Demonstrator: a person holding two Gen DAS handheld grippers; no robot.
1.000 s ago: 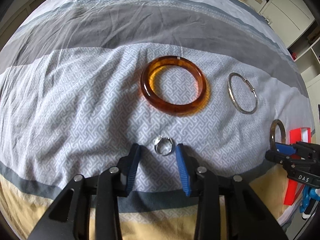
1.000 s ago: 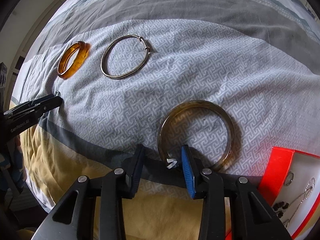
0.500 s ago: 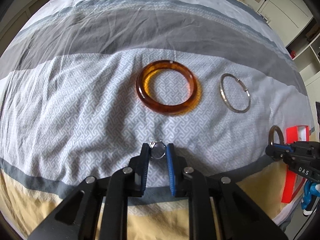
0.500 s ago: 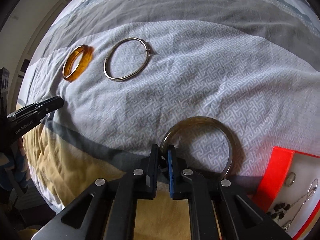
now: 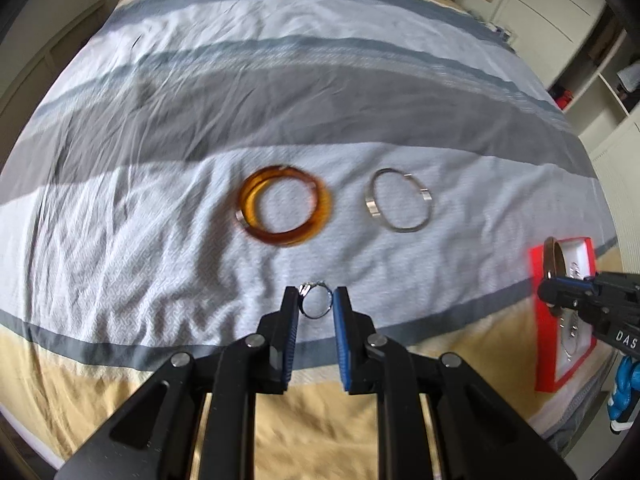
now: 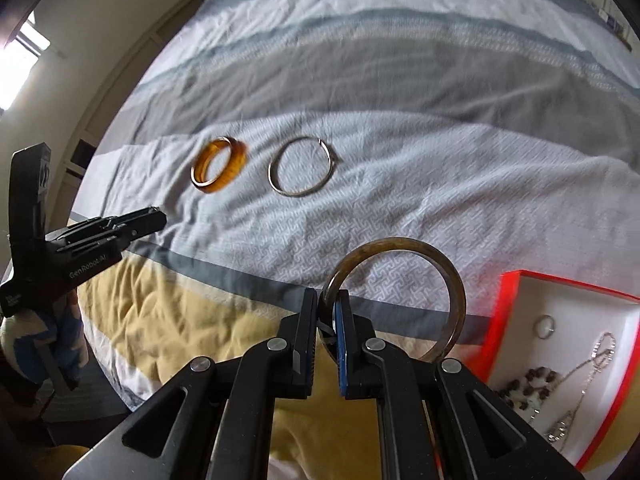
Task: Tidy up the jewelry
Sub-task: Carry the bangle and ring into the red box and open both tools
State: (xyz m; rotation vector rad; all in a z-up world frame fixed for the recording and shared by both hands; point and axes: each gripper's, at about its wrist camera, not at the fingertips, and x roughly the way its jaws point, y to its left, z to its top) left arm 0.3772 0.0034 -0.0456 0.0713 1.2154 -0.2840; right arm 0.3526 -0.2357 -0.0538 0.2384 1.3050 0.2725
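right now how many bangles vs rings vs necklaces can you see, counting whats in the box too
Bangles: 3, the amber bangle, silver bangle, dark bangle in the right gripper.
Rings: 2, the ring in the left gripper, boxed ring.
Necklaces: 2, beaded strand, silver chain in the red box.
Total: 7

Striped grey, white and yellow bedspread (image 5: 160, 200), cream cabinets (image 5: 532, 12) beyond, bright window (image 6: 24, 56) at left.
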